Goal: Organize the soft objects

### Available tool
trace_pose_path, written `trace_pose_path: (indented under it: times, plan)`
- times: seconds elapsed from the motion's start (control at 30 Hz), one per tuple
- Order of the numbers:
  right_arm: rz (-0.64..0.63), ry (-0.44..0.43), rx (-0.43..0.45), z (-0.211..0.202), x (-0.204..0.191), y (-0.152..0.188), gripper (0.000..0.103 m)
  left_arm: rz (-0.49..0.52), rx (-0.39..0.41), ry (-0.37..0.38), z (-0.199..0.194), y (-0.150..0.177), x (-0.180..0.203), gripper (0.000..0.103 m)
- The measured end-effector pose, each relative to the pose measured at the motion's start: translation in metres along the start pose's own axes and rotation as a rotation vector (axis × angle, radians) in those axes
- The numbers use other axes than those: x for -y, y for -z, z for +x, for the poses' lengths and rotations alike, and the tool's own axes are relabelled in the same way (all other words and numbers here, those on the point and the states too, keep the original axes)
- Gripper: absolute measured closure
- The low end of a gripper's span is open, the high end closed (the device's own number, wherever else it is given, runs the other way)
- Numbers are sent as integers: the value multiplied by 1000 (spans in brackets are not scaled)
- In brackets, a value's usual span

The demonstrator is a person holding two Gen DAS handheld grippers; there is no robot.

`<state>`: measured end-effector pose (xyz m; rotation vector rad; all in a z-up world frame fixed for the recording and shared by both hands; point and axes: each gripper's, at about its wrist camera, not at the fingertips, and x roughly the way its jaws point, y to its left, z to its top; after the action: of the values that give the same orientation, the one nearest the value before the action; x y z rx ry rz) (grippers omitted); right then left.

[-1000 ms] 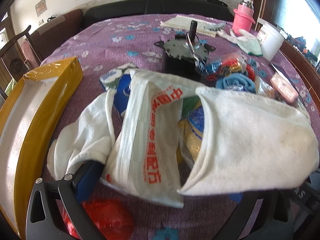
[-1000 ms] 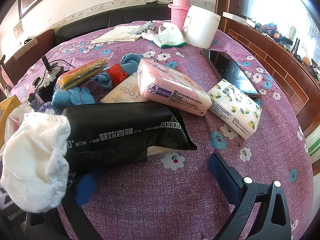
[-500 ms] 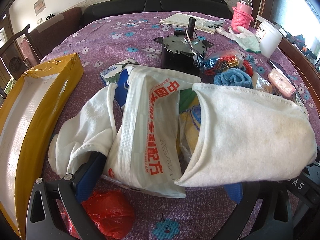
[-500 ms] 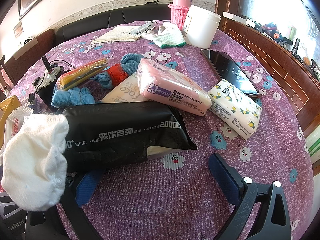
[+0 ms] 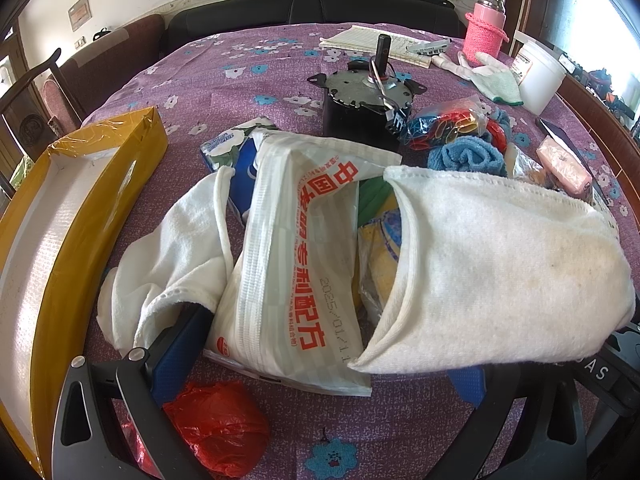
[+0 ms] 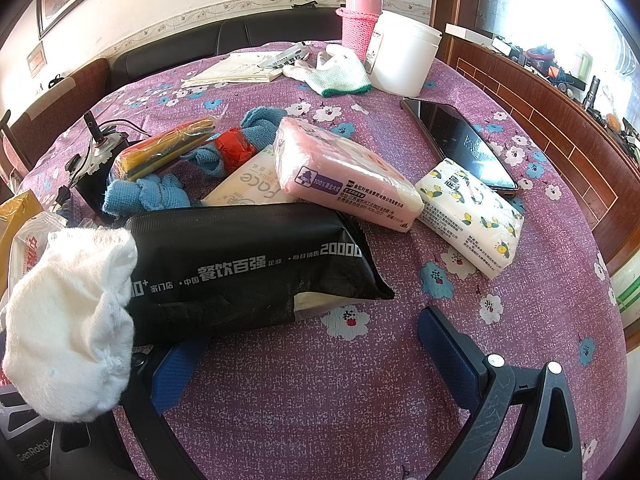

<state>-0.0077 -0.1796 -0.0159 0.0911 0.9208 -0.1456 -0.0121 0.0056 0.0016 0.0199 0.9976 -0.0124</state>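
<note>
Since I read my bench from left to right, the entries run so. Yellow box [image 5: 86,216]: far left, open-topped, its long axis running away from me. White towel [image 5: 496,272]: draped across the gap of my left gripper [image 5: 320,360], one end trailing toward the box, the bulk folded to the right; under it lies the white packet with red lettering [image 5: 304,264], long axis pointing away between the jaws. Left gripper state: jaws stand apart around this heap, though with the cloth hiding the right finger I cannot tell if anything is pinched. Red bag [image 5: 218,428]: just below, near the left finger. Black motor [image 5: 362,116]: beyond the heap, in the way of a forward push. Black tissue pack [image 6: 248,268]: lying crosswise before my right gripper [image 6: 304,348], which is released and empty; its left end touches the towel. Pink pack [image 6: 348,178] and lemon-print pack [image 6: 470,218]: further right. The box lies nearer my left hand.
</note>
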Motion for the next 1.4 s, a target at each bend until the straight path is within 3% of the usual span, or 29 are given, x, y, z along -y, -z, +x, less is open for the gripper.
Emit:
trace_pose_path:
  times: [0.33,0.57,0.63,0.7,0.77,0.9,1.0,1.17,1.2,1.3,1.4]
  plan:
    - [-8,-9,-3,1,-1,-2,1,-4,0,1,0,-1,1,0]
    - [-63,-45,-86,-4,0,1,1,7,-5,3,2,-4,2,0]
    - [-84,-56,-121,-8,1,3,1,22,-20,34,-1,-3,0,0]
    - [-74,-48,-159,-12,3,7,1,12,-26,115,-12,0,-3,2]
    - [-76,-21,-173,-19,6,13,1,0,11,160,-29,2,-7,2]
    - [-136,40,-112,-47,9,31,1,33,134,186,-77,8,-16,2]
    - [-153,58,-37,-74,16,39,1,7,180,216,-102,14,-39,2]
    - [-135,42,299,-142,25,50,1,-99,277,228,-128,20,-93,2]
    - [-128,10,329,-146,25,52,1,-118,286,234,-129,24,-103,2]
    - [-131,10,221,-123,13,40,1,-158,197,296,-117,31,-131,0]
    - [-98,-39,189,-102,4,35,1,-193,111,321,-105,42,-145,0]
